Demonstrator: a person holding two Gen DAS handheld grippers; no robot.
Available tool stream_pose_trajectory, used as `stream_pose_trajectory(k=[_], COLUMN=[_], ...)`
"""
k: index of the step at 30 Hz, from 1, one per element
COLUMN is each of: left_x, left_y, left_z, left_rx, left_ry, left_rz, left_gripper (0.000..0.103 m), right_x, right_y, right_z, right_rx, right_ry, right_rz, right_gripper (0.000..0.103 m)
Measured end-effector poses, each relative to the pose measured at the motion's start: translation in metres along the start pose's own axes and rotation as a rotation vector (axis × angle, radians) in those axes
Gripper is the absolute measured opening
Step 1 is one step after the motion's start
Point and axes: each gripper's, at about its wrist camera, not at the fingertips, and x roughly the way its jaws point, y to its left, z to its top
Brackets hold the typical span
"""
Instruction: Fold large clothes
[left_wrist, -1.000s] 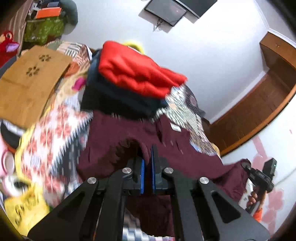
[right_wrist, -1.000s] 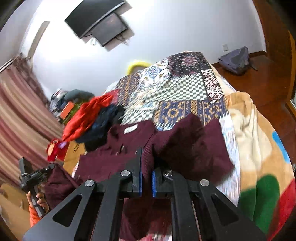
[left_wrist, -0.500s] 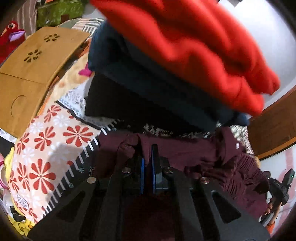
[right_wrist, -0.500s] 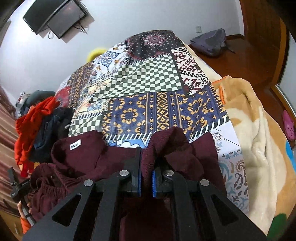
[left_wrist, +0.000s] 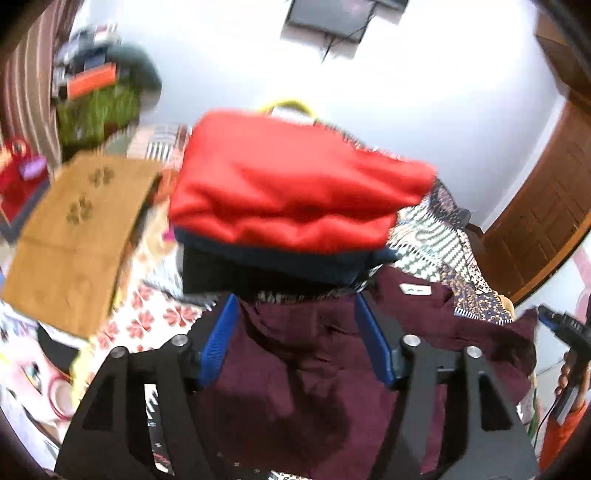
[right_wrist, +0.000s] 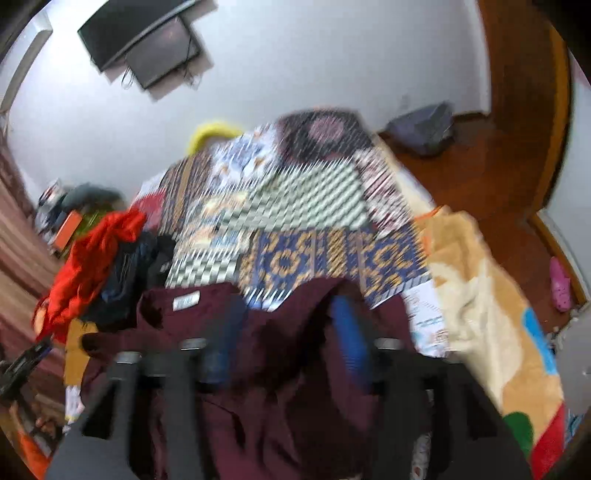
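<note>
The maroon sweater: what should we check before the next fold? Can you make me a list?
1. Left gripper open, off the cloth: ok.
2. Right gripper open: ok, though blurred.
3. Maroon sweater lying on the patchwork bedspread: ok.
4. Sweater smooth, no wrinkles: not ok.
5. Neck label facing up: ok.
6. Stack topped by the red garment clear of the sweater: cannot tell.

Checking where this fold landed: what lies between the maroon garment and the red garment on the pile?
In the left wrist view, a folded navy and black layer sits under the red garment, with a strip of patterned bedspread before the maroon garment.
</note>
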Motion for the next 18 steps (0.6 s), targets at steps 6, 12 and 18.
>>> stream_pose_trajectory(k=[6,12,18], left_x=[-0.021,-0.004,0.025], left_y=[-0.024,-0.045,-0.068], left_z=[-0.008,-0.035,-0.077], left_rx=[0.08,0.116,0.15], left_ry=[-0.009,0.088,0.199], left_rz=[-0.013,-0.047,-0.054], left_gripper=[0.071,0.073,0.073], right_x=[-0.025,-0.012,0.008], right_y=[0.014,0.043,0.071], right_z=[-0.007,-0.039,-0.081], right_rx=[-0.073,-0.243,-0.43], right_ry=[-0.036,0.041,0.11], right_rz=[0.003,-0.005,-0.012], right_gripper=[0.072,0.072,0.072])
